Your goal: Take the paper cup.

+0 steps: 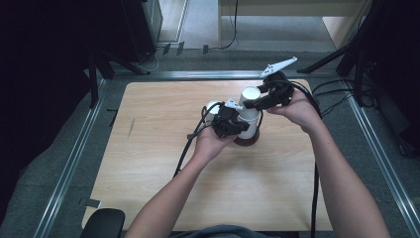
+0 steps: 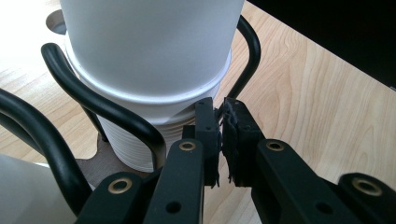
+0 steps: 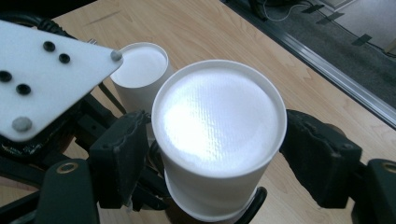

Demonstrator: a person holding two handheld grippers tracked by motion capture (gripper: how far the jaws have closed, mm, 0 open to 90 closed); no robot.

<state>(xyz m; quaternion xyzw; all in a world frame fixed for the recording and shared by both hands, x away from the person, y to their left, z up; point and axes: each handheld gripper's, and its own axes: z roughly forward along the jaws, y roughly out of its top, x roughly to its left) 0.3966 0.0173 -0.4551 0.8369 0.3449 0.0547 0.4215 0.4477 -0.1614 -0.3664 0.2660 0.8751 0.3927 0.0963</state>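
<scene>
Toward the far edge of the desk, near its middle: the white cup stack (image 1: 250, 115) stands upright in a black wire holder (image 2: 105, 105) on a dark wooden base (image 1: 246, 141).
Desk: pale wood (image 1: 163, 163); the stack sits well away from the near edge and both side edges.
Top cup: in the right gripper view its upturned white bottom (image 3: 218, 116) faces the camera, nested over a wider cup below.
My right claw (image 1: 253, 103): open wide, one pad on each side of the top cup; I see a sliver of gap at the pads and no squeeze on the wall, so nothing is gripped.
My left claw (image 2: 222, 122): pinched shut on the black wire holder, just below the rim of the lower cup, with a thin wire caught between the pads.
Lower cup: its ribbed white wall (image 2: 140, 147) lies just beyond my left claw's tips, touching the wire loops.
Second cup: a smaller white cup (image 3: 140, 70) stands just beside the stack, on the side of my left hand (image 1: 210, 144).
My right hand (image 1: 299, 111): reaches in from the desk's right side at the height of the top cup.
</scene>
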